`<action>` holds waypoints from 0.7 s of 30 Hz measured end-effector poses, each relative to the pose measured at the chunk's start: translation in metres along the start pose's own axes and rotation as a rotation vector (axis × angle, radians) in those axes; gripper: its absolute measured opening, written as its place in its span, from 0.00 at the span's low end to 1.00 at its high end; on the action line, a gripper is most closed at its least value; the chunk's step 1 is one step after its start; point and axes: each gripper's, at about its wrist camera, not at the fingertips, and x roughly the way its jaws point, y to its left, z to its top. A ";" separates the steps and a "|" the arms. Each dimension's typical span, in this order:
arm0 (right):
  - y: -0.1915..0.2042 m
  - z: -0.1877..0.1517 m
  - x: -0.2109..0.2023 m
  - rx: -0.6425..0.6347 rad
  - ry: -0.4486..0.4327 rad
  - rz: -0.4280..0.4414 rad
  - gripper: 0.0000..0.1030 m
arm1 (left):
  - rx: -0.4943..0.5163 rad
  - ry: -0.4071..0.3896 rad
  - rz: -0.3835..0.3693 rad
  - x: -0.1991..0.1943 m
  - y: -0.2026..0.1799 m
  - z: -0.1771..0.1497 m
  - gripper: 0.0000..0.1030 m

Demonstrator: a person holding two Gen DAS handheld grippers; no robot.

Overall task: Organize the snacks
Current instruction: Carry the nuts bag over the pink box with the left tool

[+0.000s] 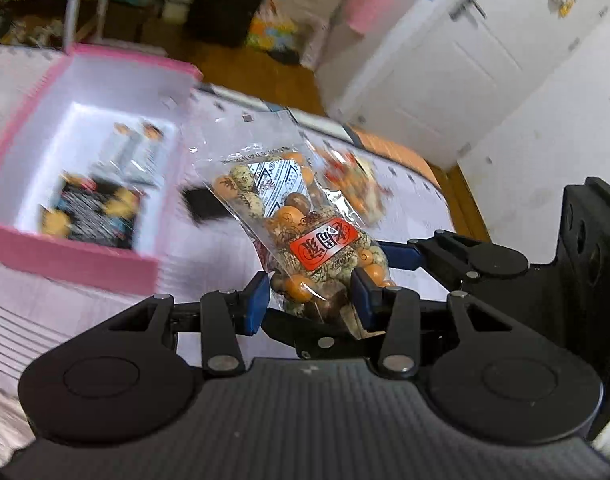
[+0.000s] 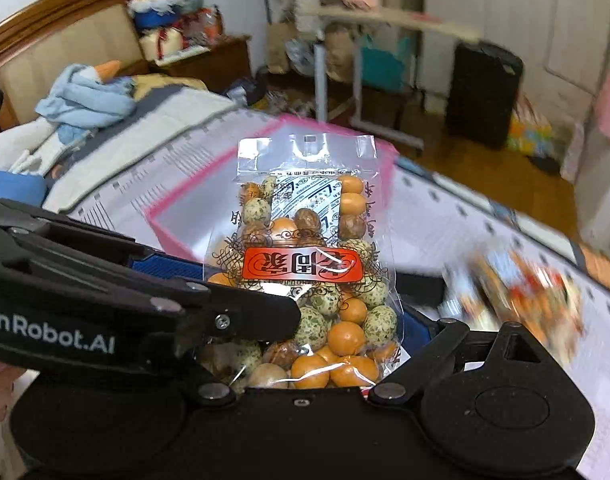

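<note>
Here my left gripper [image 1: 311,300] pinches the nut bag [image 1: 301,236] clear of the bed, bound for the pink box [image 1: 73,256]; right gripper [image 2: 325,312] gapes wide.

Snack bag [image 1: 301,236]: clear plastic pouch of orange, brown and speckled green coated nuts, with a red label and a white sachet inside. It stands upright between the blue pads [image 1: 258,300] of the left gripper [image 1: 311,298], lower end clamped, sealed top pointing away. Pink box [image 1: 77,256]: open, white interior, ahead-left of that gripper, containing dark and light packets. A second, blurred snack bag [image 1: 357,184] lies flat beyond the held one.
</note>
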 end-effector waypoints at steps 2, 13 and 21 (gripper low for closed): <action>0.005 0.017 0.021 0.003 -0.012 0.017 0.92 | -0.020 -0.048 0.026 -0.009 0.020 0.012 0.41; 0.012 0.057 0.125 0.008 0.049 0.180 0.96 | -0.062 -0.052 0.113 0.017 0.133 0.079 0.41; 0.015 0.060 0.161 0.035 0.111 0.197 0.97 | -0.058 -0.020 0.145 0.043 0.178 0.092 0.41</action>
